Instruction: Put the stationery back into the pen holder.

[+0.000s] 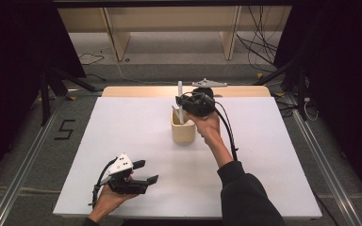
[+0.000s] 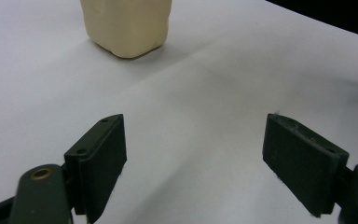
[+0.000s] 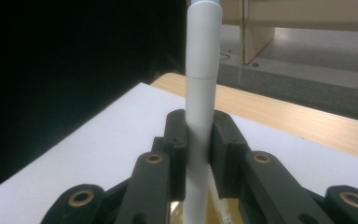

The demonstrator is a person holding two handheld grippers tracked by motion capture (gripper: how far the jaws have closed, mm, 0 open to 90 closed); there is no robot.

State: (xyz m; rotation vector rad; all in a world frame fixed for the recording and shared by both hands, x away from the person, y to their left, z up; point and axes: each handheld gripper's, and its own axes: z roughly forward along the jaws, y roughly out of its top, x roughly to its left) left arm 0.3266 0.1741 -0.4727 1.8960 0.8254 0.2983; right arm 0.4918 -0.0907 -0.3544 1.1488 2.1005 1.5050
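Note:
A cream-coloured cup (image 1: 183, 131) stands near the middle of the white table (image 1: 122, 141); its lower part (image 2: 127, 25) appears at the top of the left gripper view. My right gripper (image 1: 183, 101) hovers over the cup, shut on a white marker (image 1: 180, 94) held upright, its lower end dipping into the cup. In the right gripper view the marker (image 3: 200, 93) runs straight up between the closed jaws of that gripper (image 3: 198, 140). My left gripper (image 1: 146, 172) rests low near the front left of the table, open and empty (image 2: 193, 154).
A second white stick-like item (image 1: 175, 114) leans inside the cup. The table's wooden far edge (image 1: 245, 91) lies behind the right gripper. Wooden shelf legs (image 1: 115, 40) and cables (image 1: 259, 42) are on the floor beyond.

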